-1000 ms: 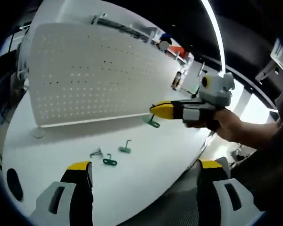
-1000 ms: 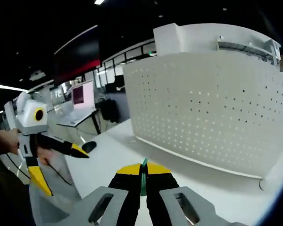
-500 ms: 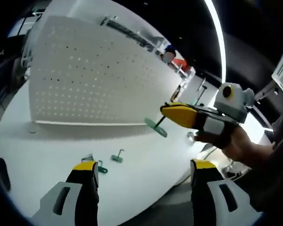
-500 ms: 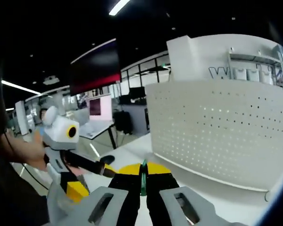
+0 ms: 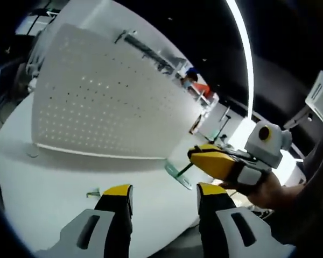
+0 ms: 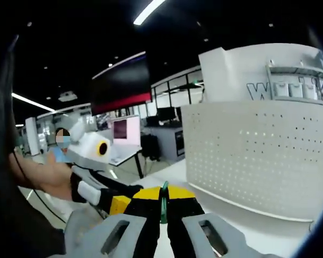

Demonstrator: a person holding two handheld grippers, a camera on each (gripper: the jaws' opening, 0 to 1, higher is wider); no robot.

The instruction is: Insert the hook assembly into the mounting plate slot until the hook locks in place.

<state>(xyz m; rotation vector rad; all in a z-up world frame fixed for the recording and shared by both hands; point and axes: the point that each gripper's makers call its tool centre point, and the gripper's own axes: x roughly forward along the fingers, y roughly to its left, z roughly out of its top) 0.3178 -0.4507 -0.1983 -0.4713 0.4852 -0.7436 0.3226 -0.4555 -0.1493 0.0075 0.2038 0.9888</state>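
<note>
1. Our right gripper (image 5: 196, 157) is pinched on the green hook (image 5: 178, 173), off the table, stem pointing toward the pegboard (image 5: 97, 107).
2. So the right's nearer; board lies ahead-right (image 6: 269, 156).
3. Left gripper (image 5: 164, 196) sits apart, holding nothing.

a small green plastic hook assembly (image 5: 178, 173) with a flat base and thin stem is held above the white table, just in front of the upright white perforated mounting plate (image 5: 102, 107), not inserted.
</note>
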